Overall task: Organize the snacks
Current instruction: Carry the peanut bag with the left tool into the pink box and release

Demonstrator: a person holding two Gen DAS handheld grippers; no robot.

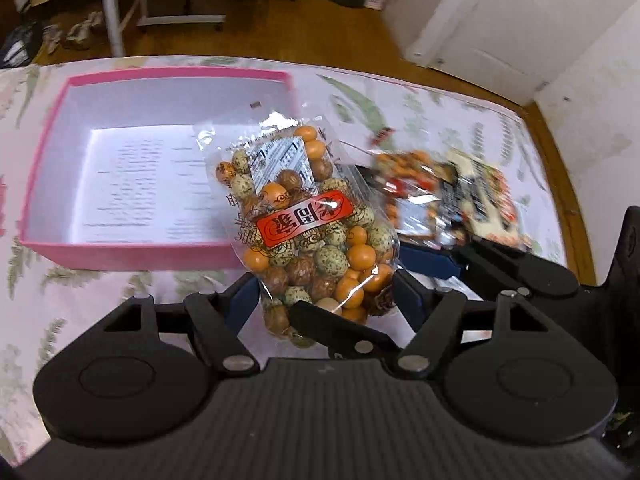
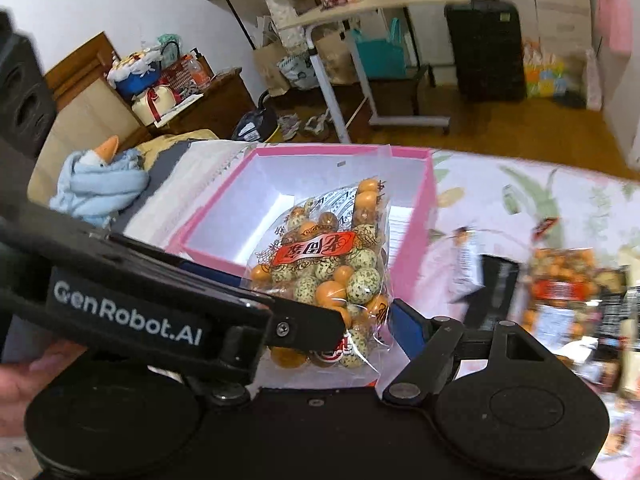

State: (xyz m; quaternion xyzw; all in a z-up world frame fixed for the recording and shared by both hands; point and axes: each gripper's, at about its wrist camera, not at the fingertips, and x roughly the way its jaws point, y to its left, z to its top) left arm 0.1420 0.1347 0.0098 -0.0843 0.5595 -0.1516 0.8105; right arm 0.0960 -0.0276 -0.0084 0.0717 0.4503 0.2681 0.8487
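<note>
Both grippers, left (image 1: 326, 300) and right (image 2: 332, 320), pinched one clear bag of coated nuts (image 1: 308, 224) (lifted, tilted) over the near rim of the empty pink box (image 1: 132, 254); other snack packets (image 1: 460, 204) lay rightward.

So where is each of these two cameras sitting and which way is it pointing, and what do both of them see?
Left wrist view: sits on the left hand-held gripper, looking down along its fingers at the snack bag and the pink box; the right hand-held gripper shows at right.
Right wrist view: sits on the right hand-held gripper, facing the same bag, the box and the room beyond; the left hand-held gripper and a hand show at left.
Shared: snack bag, pink box, floral cloth.
</note>
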